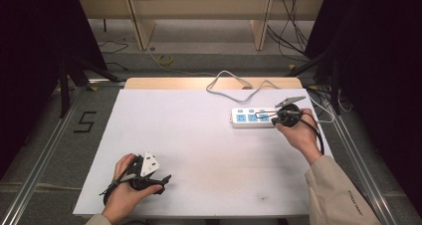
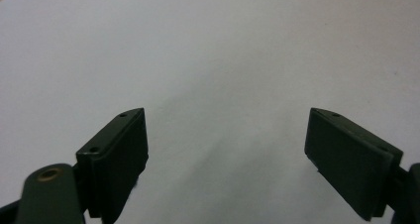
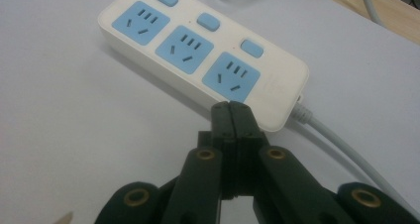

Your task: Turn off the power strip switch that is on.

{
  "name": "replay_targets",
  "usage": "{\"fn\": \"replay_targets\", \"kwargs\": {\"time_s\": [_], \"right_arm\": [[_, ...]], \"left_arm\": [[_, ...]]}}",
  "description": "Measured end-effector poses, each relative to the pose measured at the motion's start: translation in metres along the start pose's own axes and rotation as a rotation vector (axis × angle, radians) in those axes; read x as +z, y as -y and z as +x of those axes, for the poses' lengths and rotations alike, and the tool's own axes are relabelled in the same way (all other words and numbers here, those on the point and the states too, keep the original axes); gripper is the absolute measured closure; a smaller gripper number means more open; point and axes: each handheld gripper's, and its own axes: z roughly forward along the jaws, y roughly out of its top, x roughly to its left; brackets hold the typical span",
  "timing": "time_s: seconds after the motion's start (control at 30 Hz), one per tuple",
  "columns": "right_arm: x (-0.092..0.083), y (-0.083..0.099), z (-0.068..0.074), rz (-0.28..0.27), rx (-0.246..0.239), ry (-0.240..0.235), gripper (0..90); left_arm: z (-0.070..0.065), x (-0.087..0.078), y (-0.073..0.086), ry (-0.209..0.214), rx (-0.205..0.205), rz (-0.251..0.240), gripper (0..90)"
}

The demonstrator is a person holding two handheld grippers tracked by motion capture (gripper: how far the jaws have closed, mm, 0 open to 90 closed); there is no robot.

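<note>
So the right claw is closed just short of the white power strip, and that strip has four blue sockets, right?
Not quite: the power strip has three blue sockets, not four, each with its own blue switch, as the right gripper view shows. The rest holds: the right claw is closed, its tips at the strip's near edge by the cable end.
</note>
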Motion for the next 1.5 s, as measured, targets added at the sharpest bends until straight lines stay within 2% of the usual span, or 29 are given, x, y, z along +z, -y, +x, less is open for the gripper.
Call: {"fn": "replay_targets", "kwargs": {"time_s": [1.5], "right_arm": [[0.026,-0.021,-0.017,0.04,0.017,0.022,90.0]], "left_arm": [[0.0,0.001,0.001,0.0,0.003,0.005,16.4]]}}
